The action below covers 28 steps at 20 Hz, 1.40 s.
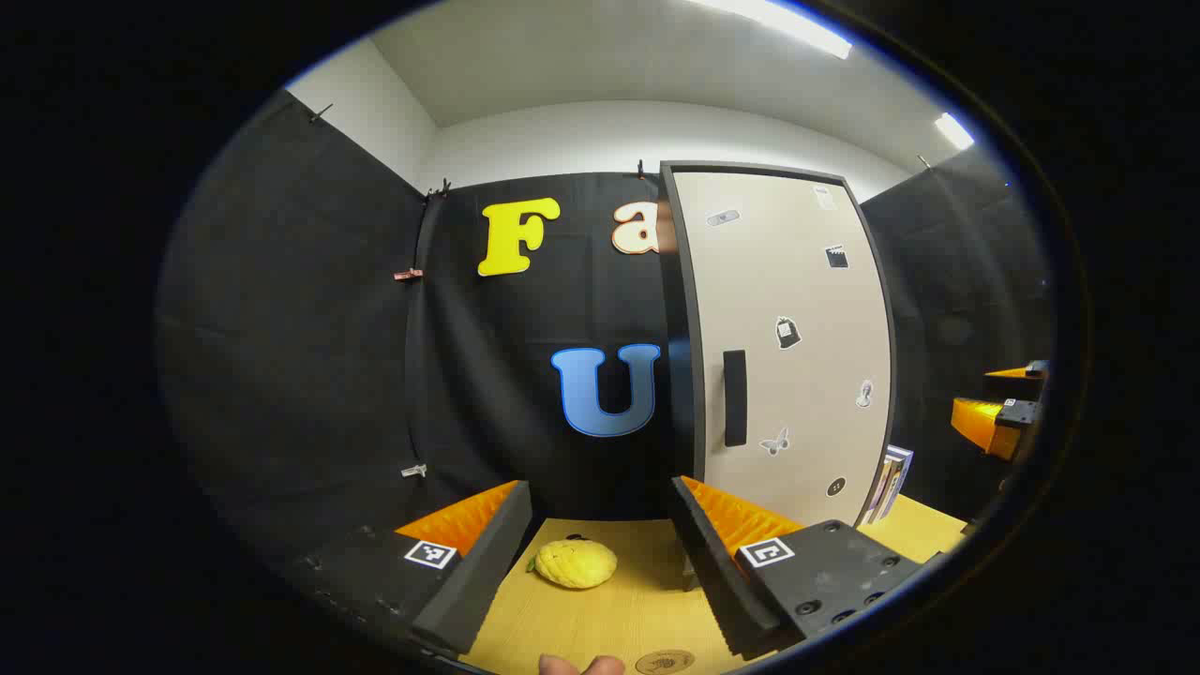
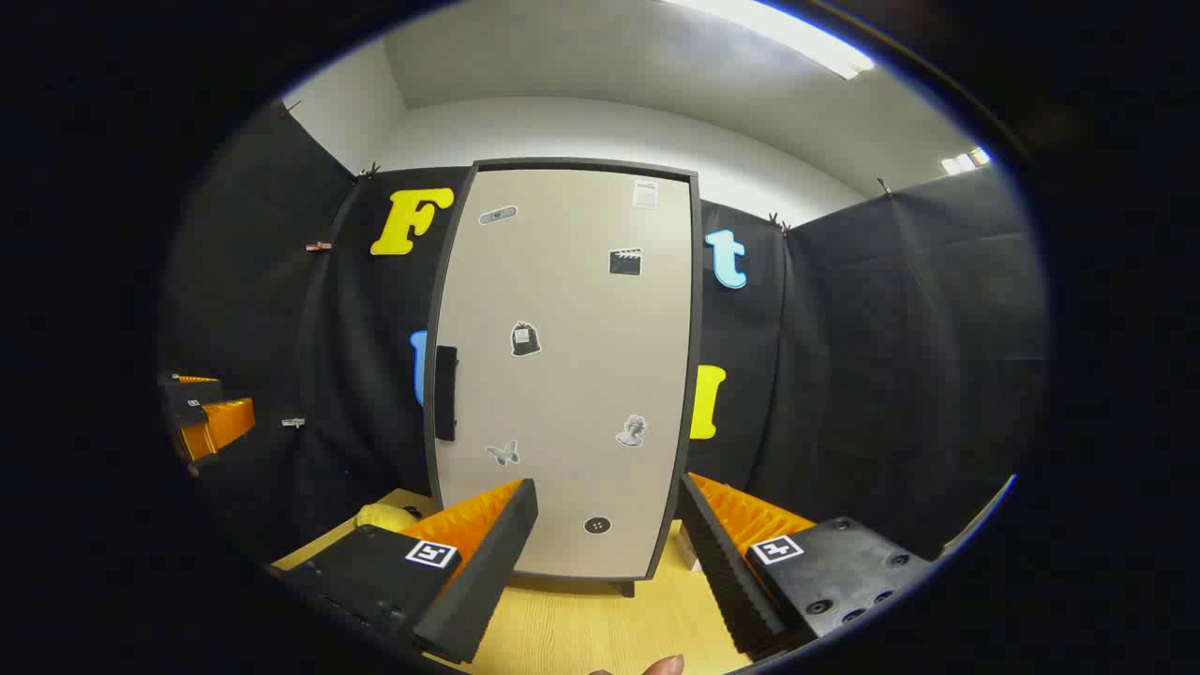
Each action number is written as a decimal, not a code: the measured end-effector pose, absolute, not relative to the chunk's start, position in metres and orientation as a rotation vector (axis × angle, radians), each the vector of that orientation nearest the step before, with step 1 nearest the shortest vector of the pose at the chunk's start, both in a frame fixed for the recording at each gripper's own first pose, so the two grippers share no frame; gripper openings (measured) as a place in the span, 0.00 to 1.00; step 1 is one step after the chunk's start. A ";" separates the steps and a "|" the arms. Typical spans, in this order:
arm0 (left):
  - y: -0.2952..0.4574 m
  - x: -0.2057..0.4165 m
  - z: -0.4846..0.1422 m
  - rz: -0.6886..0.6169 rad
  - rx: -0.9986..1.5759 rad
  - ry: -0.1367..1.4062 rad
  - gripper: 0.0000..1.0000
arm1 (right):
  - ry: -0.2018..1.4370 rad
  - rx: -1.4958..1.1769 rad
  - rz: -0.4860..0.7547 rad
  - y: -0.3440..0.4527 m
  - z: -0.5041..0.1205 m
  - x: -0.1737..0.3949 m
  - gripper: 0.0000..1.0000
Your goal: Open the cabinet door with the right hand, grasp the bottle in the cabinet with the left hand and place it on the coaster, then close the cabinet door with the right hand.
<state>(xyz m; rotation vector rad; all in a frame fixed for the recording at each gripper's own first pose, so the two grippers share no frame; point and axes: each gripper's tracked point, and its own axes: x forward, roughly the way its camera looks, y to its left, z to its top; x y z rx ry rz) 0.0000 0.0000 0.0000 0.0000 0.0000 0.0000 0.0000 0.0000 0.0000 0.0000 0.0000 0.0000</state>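
A tall beige cabinet (image 2: 562,375) stands on the wooden table with its door closed; a dark vertical handle (image 2: 446,392) sits on the door's left edge. In the left gripper view the same cabinet (image 1: 787,337) is to the right, its handle (image 1: 735,397) facing me. A round brown coaster (image 1: 665,662) lies on the table at the bottom edge. My left gripper (image 1: 600,548) is open over the table, left of the cabinet. My right gripper (image 2: 605,539) is open, facing the lower door. The bottle is hidden behind the door.
A yellow lemon-like fruit (image 1: 574,563) lies on the table between my left gripper's fingers, farther off. Books (image 1: 891,480) lean beside the cabinet's right side. The other gripper appears at the far right (image 1: 998,422) and at the far left (image 2: 211,417). A fingertip (image 1: 581,665) shows at the bottom.
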 end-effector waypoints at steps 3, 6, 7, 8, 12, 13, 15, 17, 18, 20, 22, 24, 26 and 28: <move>0.002 0.000 -0.001 -0.001 0.000 0.001 0.94 | -0.004 0.002 0.001 0.001 0.002 0.000 0.97; 0.003 0.001 0.001 -0.002 -0.002 0.001 0.94 | -0.003 0.002 0.005 0.003 0.002 0.000 0.98; 0.004 0.001 0.001 -0.003 -0.002 -0.001 0.94 | -0.004 0.002 0.004 0.003 0.002 -0.001 0.97; 0.003 0.001 0.002 -0.005 -0.002 0.000 0.94 | -0.005 0.002 0.003 0.003 0.002 -0.001 0.97; 0.003 0.003 0.000 -0.007 -0.004 0.003 0.94 | -0.003 -0.001 -0.001 0.002 0.002 -0.001 0.98; 0.003 0.004 -0.001 -0.008 -0.004 0.004 0.94 | -0.006 0.002 -0.002 0.002 0.003 -0.001 0.98; 0.005 0.007 -0.002 -0.007 -0.002 0.006 0.94 | -0.006 0.009 -0.005 0.002 0.002 -0.001 0.97; 0.008 0.013 -0.001 -0.002 -0.003 -0.001 0.94 | -0.003 0.013 -0.006 0.001 0.002 0.001 0.97; 0.009 0.016 -0.001 -0.001 -0.006 -0.003 0.94 | -0.004 0.010 -0.013 -0.001 0.002 0.002 0.97; 0.011 0.021 0.001 0.001 -0.009 -0.007 0.94 | -0.004 0.014 -0.021 -0.004 0.004 0.004 0.97; 0.010 0.025 0.002 -0.007 -0.017 -0.008 0.94 | -0.015 0.027 -0.032 -0.008 0.011 0.006 0.98; 0.004 0.029 -0.002 -0.025 -0.023 0.005 0.94 | -0.024 0.033 -0.034 -0.007 0.017 0.009 0.97; 0.004 0.027 -0.006 -0.034 -0.025 0.013 0.94 | -0.035 0.045 -0.023 0.002 0.022 0.014 0.97; 0.005 0.027 -0.007 -0.031 -0.030 0.018 0.94 | -0.026 0.046 -0.006 0.012 0.021 0.023 0.97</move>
